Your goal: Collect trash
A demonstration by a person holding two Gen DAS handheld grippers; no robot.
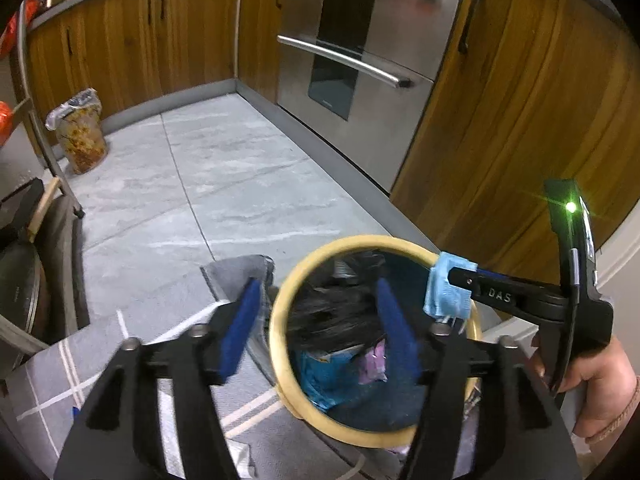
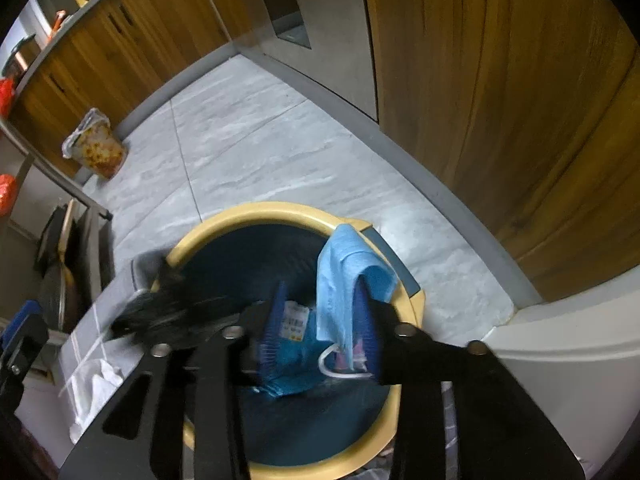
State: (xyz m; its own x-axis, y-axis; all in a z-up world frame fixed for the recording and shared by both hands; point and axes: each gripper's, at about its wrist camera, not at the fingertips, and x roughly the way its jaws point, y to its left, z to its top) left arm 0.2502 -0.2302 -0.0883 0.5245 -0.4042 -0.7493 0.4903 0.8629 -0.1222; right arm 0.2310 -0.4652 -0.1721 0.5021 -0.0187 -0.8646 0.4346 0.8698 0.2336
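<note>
The grey tiled floor (image 1: pixel 200 160) fills the far part of both views. In front of it lies a worktop covered with a grey checked cloth (image 1: pixel 60 380). At the cloth's far right edge is the yellow-rimmed bin (image 1: pixel 276 320) (image 2: pixel 240 210), though it is not clear whether it stands on the cloth or just beside it. Both tools hang over its mouth, pointing steeply down. The left gripper (image 1: pixel 318 286) has its fingers released and wide apart, with nothing pressed between them. Under it a blurred black piece (image 1: pixel 336 312) (image 2: pixel 168 308) sits at the bin's left rim, apparently dropping in. The right gripper (image 2: pixel 320 286) also has its fingers parted, but the light blue face mask (image 2: pixel 340 272) (image 1: pixel 448 288) is draped over the tip of its right finger and clings there instead of falling. The step in hand looks like the drop, and the mask is the weak point. It hangs right at the bin's right rim, so a hasty pull back could carry it out onto the floor. It seems better to keep that tool well inside the rim, tip it further down and give a small shake until the mask and its white loop slide off. It would land on the blue packet (image 2: pixel 292 328) and the pink wrapper (image 1: pixel 374 364) already inside. A white crumpled scrap (image 2: pixel 96 384) on the near left cloth is probably next.
</note>
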